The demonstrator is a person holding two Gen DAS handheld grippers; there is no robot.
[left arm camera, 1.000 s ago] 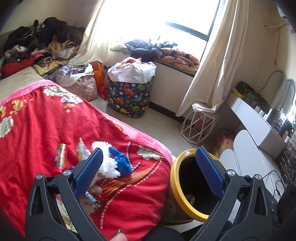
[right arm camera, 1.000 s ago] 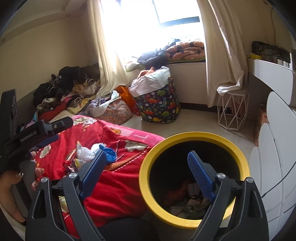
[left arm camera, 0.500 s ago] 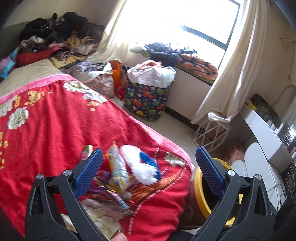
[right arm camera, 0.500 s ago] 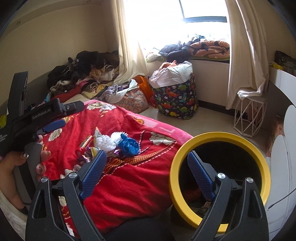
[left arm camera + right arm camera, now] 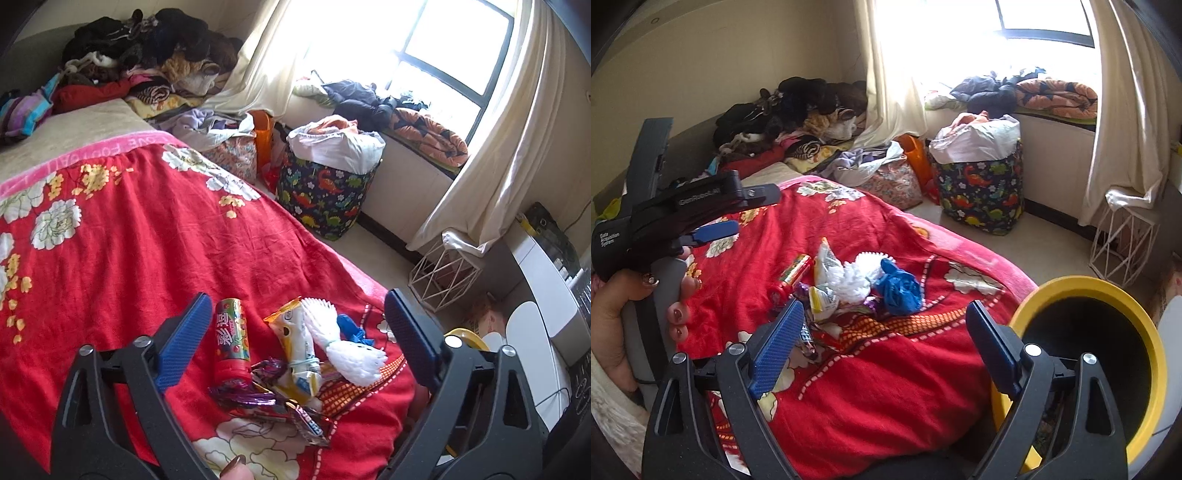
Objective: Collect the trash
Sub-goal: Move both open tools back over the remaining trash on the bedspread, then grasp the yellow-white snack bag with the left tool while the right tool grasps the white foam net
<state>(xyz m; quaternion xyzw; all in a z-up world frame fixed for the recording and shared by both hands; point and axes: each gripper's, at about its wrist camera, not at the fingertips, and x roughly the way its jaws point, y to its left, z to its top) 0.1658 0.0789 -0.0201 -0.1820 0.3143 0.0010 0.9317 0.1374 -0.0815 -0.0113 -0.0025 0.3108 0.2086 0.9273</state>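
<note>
A pile of trash lies on the red bedspread: a red candy tube, a yellow-white snack packet, a white foam net, a blue crumpled glove and purple foil wrappers. My left gripper is open and empty, hovering just above the pile. My right gripper is open and empty, in front of the pile. The yellow-rimmed black bin stands at the bed's right corner, below my right gripper's right finger. The left gripper also shows in the right wrist view.
A dinosaur-print laundry bag and a floral bag stand on the floor by the window. A white wire stool is near the curtain. Clothes are heaped at the bed's far end. A white desk is right.
Both grippers have swung left from the bin toward the trash pile on the bed. The left gripper now hovers over the pile; the bin has slid to the right edge.
</note>
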